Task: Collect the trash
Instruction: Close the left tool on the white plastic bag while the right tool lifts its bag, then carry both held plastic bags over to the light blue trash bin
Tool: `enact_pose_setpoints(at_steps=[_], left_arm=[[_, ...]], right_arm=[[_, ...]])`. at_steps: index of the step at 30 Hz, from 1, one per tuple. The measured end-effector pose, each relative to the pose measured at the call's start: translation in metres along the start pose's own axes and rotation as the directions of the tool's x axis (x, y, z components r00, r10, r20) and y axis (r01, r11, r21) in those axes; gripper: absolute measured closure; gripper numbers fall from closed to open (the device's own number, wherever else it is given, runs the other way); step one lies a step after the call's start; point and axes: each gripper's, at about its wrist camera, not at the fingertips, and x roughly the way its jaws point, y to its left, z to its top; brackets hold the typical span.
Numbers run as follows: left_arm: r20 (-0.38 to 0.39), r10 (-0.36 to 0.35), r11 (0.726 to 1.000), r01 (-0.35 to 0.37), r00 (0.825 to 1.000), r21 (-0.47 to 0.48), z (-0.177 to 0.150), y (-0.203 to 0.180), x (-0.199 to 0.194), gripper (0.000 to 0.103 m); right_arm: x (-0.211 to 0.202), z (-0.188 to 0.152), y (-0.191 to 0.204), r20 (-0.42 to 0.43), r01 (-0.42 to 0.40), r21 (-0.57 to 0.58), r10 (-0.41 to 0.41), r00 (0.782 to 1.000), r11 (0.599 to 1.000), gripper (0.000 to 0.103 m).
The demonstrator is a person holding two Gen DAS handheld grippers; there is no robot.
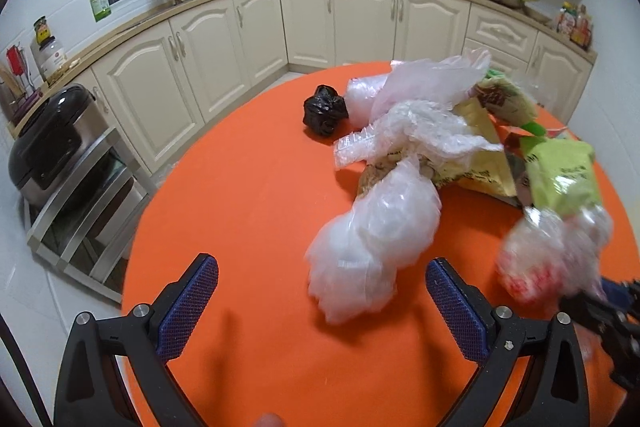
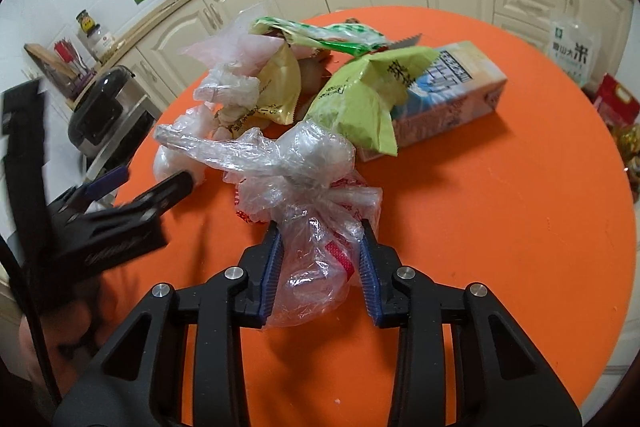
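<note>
A pile of trash lies on the round orange table [image 1: 248,195]: clear plastic bags [image 1: 372,239], yellow and green snack wrappers [image 1: 560,175], a crumpled black bag [image 1: 325,109] and a milk carton [image 2: 448,95]. My left gripper [image 1: 322,287] is open and empty, its fingers either side of a clear bag's near end. My right gripper [image 2: 320,247] is shut on a clear bag with red print [image 2: 316,247], which shows blurred in the left wrist view [image 1: 536,259]. The left gripper shows at the left of the right wrist view [image 2: 132,195].
Cream kitchen cabinets [image 1: 312,23] run behind the table. A black cooker on a metal rack [image 1: 60,155] stands left of the table. A rice bag [image 2: 570,53] and a red box [image 2: 616,103] stand at the right beyond the table edge.
</note>
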Motion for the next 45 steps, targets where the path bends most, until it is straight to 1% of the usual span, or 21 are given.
enact_pose_setpoints(at_steps=[1, 2, 3, 4, 5, 6, 11, 16, 21, 25, 31, 36, 38, 41, 45], left_arm=[[-0.002, 0.004, 1.000, -0.004, 1.000, -0.003, 0.003, -0.001, 0.005, 0.008], [-0.004, 0.000, 1.000, 0.000, 1.000, -0.006, 0.004, 0.000, 0.009, 0.017], [-0.010, -0.014, 1.000, 0.014, 1.000, -0.007, 0.006, 0.000, 0.012, 0.031], [-0.020, -0.036, 0.999, 0.036, 0.999, -0.010, 0.007, 0.001, 0.017, 0.039], [-0.031, -0.055, 0.998, 0.055, 0.998, -0.018, 0.007, 0.004, 0.020, 0.054], [-0.039, -0.065, 0.998, 0.064, 0.997, -0.022, 0.006, 0.005, 0.022, 0.060], [-0.008, -0.087, 0.996, 0.087, 0.996, -0.009, -0.010, 0.008, 0.013, 0.066], [0.023, -0.092, 0.995, 0.093, 0.995, -0.027, -0.028, 0.011, -0.007, 0.067], [0.067, -0.104, 0.994, 0.106, 0.992, -0.027, -0.045, -0.002, -0.046, 0.068], [0.117, -0.132, 0.991, 0.133, 0.984, -0.004, -0.062, -0.021, -0.086, 0.068], [0.203, -0.189, 0.981, 0.176, 0.961, 0.077, -0.075, -0.063, -0.153, 0.068], [0.248, -0.264, 0.961, 0.232, 0.932, 0.152, -0.088, -0.103, -0.197, 0.067], [0.249, -0.295, 0.950, 0.255, 0.923, 0.178, -0.094, -0.118, -0.205, 0.067], [0.226, -0.357, 0.924, 0.309, 0.906, 0.223, -0.101, -0.146, -0.209, 0.067], [0.162, -0.441, 0.877, 0.385, 0.883, 0.289, -0.115, -0.188, -0.205, 0.067]], right_arm=[[-0.001, -0.001, -0.002, -0.001, -0.007, 0.005, 0.007, 1.000, 1.000, 0.070], [-0.001, -0.002, -0.004, -0.002, -0.018, 0.013, 0.018, 1.000, 1.000, 0.070], [-0.002, -0.004, -0.006, -0.002, -0.026, 0.018, 0.026, 1.000, 1.000, 0.070], [-0.003, -0.005, -0.006, -0.003, -0.033, 0.021, 0.033, 0.999, 0.999, 0.070], [-0.004, -0.006, -0.008, -0.003, -0.042, 0.024, 0.042, 0.999, 0.999, 0.070], [-0.006, -0.008, -0.008, -0.004, -0.050, 0.027, 0.050, 0.999, 0.998, 0.070], [-0.013, -0.016, -0.011, 0.000, -0.081, 0.033, 0.081, 0.997, 0.996, 0.071], [-0.022, -0.022, -0.014, 0.017, -0.096, 0.038, 0.096, 0.995, 0.995, 0.071], [-0.043, -0.030, -0.020, 0.068, -0.108, 0.040, 0.105, 0.992, 0.993, 0.071], [-0.071, -0.034, -0.029, 0.135, -0.115, 0.051, 0.107, 0.985, 0.992, 0.071], [-0.118, -0.042, -0.052, 0.250, -0.121, 0.073, 0.099, 0.963, 0.990, 0.071], [-0.160, -0.050, -0.082, 0.340, -0.101, 0.109, 0.058, 0.939, 0.989, 0.071], [-0.176, -0.055, -0.100, 0.371, -0.087, 0.139, 0.030, 0.928, 0.986, 0.071], [-0.200, -0.067, -0.133, 0.405, -0.051, 0.202, -0.036, 0.914, 0.978, 0.071], [-0.220, -0.087, -0.187, 0.410, -0.006, 0.319, -0.133, 0.902, 0.948, 0.071]])
